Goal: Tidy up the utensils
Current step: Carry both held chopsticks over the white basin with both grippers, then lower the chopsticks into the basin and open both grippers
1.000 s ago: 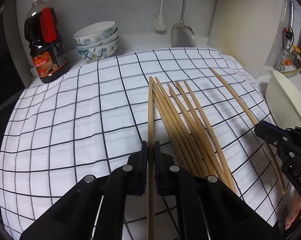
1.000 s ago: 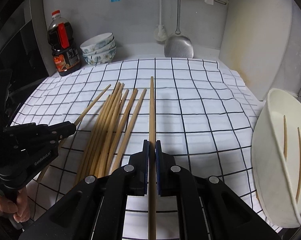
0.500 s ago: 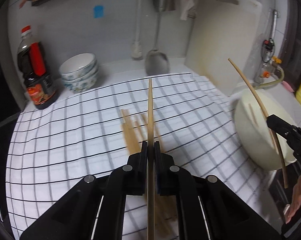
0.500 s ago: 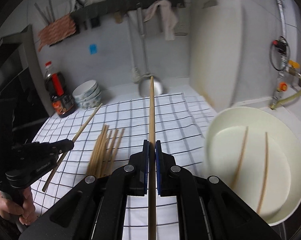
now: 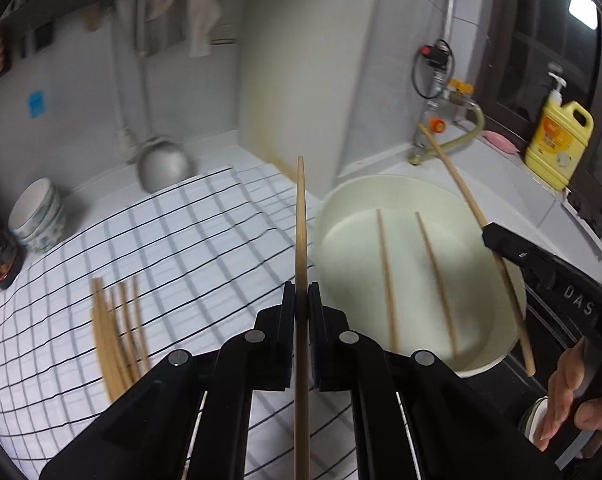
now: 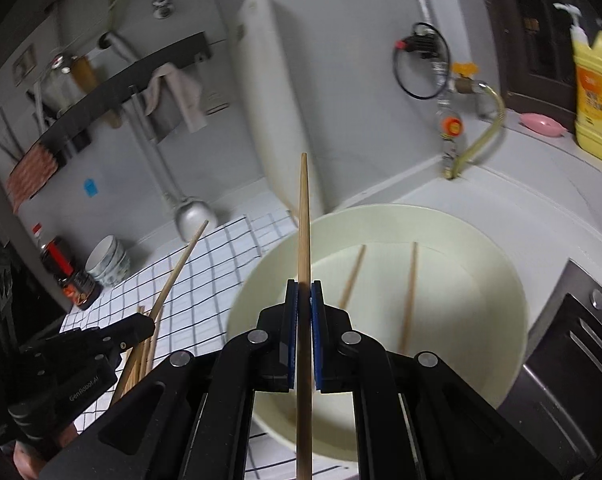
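Observation:
My left gripper (image 5: 301,294) is shut on a wooden chopstick (image 5: 300,220), held in the air just left of the white basin (image 5: 333,216). My right gripper (image 6: 304,292) is shut on another chopstick (image 6: 303,216) above the near rim of the basin (image 6: 513,280). Two chopsticks (image 5: 385,276) lie inside the basin, also seen in the right wrist view (image 6: 409,292). Several loose chopsticks (image 5: 115,328) lie on the checked cloth (image 5: 161,248). The right gripper (image 5: 491,236) shows in the left view with its chopstick over the basin's right side.
A stack of bowls (image 5: 37,216), a sauce bottle (image 6: 67,272) and a hanging ladle (image 5: 163,164) stand at the back left. A cutting board (image 5: 301,60) leans on the wall. A yellow detergent bottle (image 5: 559,136) and a gas valve with hose (image 6: 453,128) are at the right.
Both grippers lifted their chopsticks off the cloth and swung right, toward and over the white basin. The loose pile stayed on the cloth.

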